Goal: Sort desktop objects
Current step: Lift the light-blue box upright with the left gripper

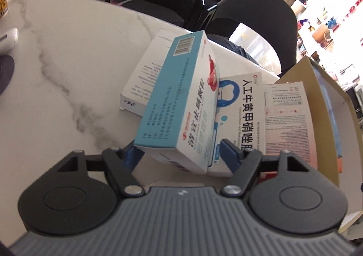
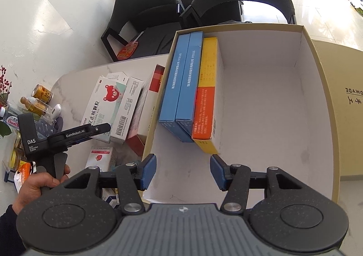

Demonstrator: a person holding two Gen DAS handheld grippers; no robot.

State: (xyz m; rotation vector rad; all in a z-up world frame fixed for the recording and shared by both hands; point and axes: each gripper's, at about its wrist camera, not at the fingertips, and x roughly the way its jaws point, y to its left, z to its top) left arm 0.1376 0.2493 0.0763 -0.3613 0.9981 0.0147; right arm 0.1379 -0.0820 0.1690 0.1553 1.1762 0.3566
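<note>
"GenRobot.AI" left gripper (image 2: 99, 130), bear-print box (image 1: 181, 106), "DWADE" lid (image 2: 347, 106)

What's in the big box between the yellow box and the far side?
Nothing: in the right wrist view, the big box's white floor is bare from the yellow-and-orange box to its far wall.

The left gripper (image 1: 179, 153) has its two blue pads (image 1: 229, 156) spread wide, one at 9 o'clock and one at 3 o'clock of its own view, and they press on nothing. In the right wrist view this gripper sits at 9 o'clock, and a hand (image 2: 37, 184) with a dark sleeve holds its handle from below. The right gripper (image 2: 183, 170) points to 12 o'clock, its fingers (image 2: 148, 170) wide apart and empty.
</note>
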